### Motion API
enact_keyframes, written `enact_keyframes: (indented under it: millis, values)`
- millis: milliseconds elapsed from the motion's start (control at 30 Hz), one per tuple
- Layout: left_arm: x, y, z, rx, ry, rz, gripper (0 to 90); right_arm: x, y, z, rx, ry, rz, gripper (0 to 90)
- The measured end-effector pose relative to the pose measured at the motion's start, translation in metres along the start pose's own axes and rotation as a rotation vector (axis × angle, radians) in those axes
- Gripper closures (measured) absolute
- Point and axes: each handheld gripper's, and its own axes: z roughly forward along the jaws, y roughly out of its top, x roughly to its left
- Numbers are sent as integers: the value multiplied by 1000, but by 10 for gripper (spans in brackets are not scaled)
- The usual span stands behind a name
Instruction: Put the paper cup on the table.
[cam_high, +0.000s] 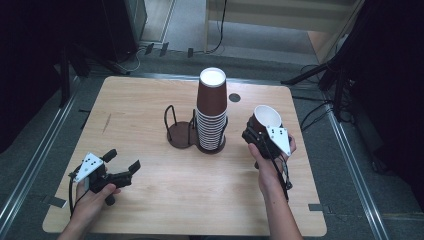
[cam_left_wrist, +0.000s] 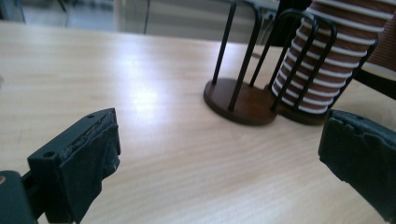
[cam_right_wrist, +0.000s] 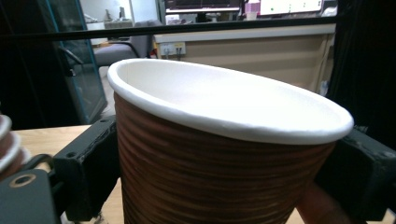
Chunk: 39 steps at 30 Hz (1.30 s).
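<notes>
- The right hand-held gripper (cam_high: 261, 134) grasped one brown paper cup (cam_high: 264, 119), mouth up, off the bench (cam_high: 150, 105), likely taken from the stack (cam_high: 211, 112) in the wire holder (cam_high: 179, 127).
- The left hand-held gripper (cam_high: 121, 164) waited released, grasping nothing.

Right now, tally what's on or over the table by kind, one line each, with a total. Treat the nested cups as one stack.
Stack of nested brown paper cups: 1
Single brown paper cup, held by the right gripper: 1
Black wire cup holder: 1
Handheld grippers, counting the left gripper: 2
Total: 5
</notes>
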Motion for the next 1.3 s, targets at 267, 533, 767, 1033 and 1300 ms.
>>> enact_keyframes:
  millis: [267,533,767,1033,1300]
  values:
    - [21,-3,-5,32,62,-28,0,-6,-10,17,-3,-35,-32,89]
    - [29,-4,-8,55,70,-59,0,-7,-20,29,-13,-39,-79,89]
    - [33,-5,-9,102,126,-33,0,-5,-28,35,-38,-40,-112,88]
    - [30,-6,-7,122,144,-14,0,-7,-34,40,-19,-48,-144,85]
    - [30,-7,-6,140,156,-13,0,-9,-37,42,-11,-52,-161,79]
